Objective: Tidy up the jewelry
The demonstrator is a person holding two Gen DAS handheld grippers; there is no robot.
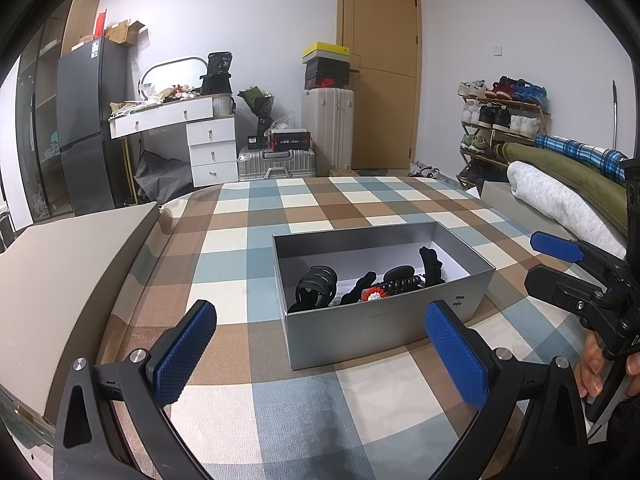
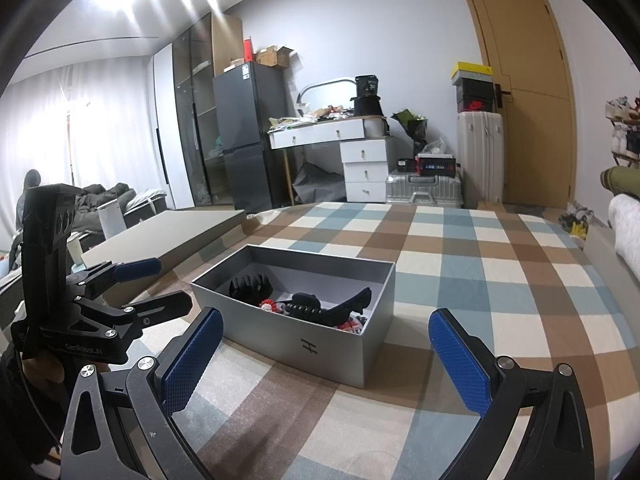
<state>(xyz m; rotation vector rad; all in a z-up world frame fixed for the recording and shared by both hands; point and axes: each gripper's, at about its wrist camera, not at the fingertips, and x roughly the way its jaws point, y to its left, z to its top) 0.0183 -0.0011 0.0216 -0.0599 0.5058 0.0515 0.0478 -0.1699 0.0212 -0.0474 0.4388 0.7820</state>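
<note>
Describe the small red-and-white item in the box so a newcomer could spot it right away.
On the checked bedspread sits an open grey box holding mostly black hair accessories. Look near the middle of its floor, by the front wall, between the big black claw clip and a black coiled hair tie. The red-and-white item is the only brightly coloured piece there.

open grey box [image 1: 384, 320] of black hair clips [image 1: 318, 286]

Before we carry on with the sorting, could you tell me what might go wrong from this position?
1. The black hair claws, coiled tie and red-and-white piece lie tangled in the grey box; lifting one may drag others out.
2. The box looks light and sits on soft checked bedding, so a push could slide or tip it.
3. Both the left gripper and right gripper hover open nearby and might collide.
</note>
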